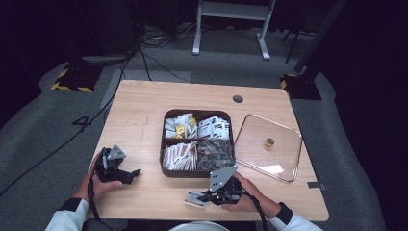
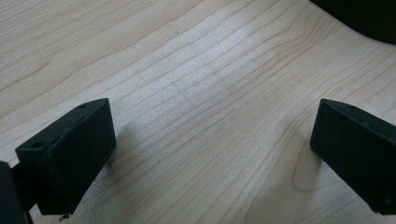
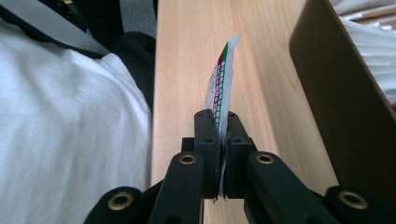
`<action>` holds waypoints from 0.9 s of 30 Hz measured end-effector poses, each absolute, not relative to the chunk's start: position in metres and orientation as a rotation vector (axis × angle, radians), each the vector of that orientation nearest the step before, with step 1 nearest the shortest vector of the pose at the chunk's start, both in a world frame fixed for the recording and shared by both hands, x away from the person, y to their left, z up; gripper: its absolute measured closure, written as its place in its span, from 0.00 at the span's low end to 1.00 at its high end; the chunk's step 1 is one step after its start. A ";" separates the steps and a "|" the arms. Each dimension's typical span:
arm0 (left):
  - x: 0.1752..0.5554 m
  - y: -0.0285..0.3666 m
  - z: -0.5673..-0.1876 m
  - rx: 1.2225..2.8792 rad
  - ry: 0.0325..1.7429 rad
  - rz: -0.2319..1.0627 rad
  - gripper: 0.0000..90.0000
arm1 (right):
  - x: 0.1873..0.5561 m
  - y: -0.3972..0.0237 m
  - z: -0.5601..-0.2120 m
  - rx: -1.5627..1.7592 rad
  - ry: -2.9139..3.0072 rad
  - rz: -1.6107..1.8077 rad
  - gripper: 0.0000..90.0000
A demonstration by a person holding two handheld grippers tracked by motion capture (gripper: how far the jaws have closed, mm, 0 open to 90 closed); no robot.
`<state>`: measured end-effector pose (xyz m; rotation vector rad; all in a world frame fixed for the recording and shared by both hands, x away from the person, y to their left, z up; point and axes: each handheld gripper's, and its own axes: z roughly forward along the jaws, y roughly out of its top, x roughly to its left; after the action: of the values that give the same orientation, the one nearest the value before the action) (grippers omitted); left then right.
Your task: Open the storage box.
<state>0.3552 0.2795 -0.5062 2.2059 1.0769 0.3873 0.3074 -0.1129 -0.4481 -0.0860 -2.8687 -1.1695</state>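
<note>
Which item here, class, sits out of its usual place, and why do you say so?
The clear lid lies flat on the table right of the open compartment box, not on it. One packet is out too, pinched edge-on in the right gripper near the table's front edge. Nothing looks spilled or damaged.

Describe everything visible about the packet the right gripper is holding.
The packet is a thin, flat white sachet, paper or foil by its look, printed with a grid of small green and magenta squares. The right gripper pinches its lower end between shut jaws, so it is seen edge-on. In the high view it is held at the table's near edge, in front of the brown tray.
</note>
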 end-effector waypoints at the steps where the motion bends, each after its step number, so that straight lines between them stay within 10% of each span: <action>1: 0.355 0.280 -0.506 2.206 1.077 0.387 0.00 | 0.306 -0.113 -0.448 -0.089 -2.865 -1.167 0.97; 10: 0.355 0.279 -0.506 2.205 1.077 0.387 0.00 | 0.309 -0.114 -0.450 -0.113 -2.853 -1.159 0.94; 27: 0.355 0.279 -0.506 2.203 1.083 0.388 0.01 | 0.327 -0.136 -0.435 -0.324 -2.992 -1.235 0.44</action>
<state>0.3547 0.2793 -0.5063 2.2034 1.0832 0.3884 0.3269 -0.1363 -0.4355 -0.3238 -2.9916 -1.2354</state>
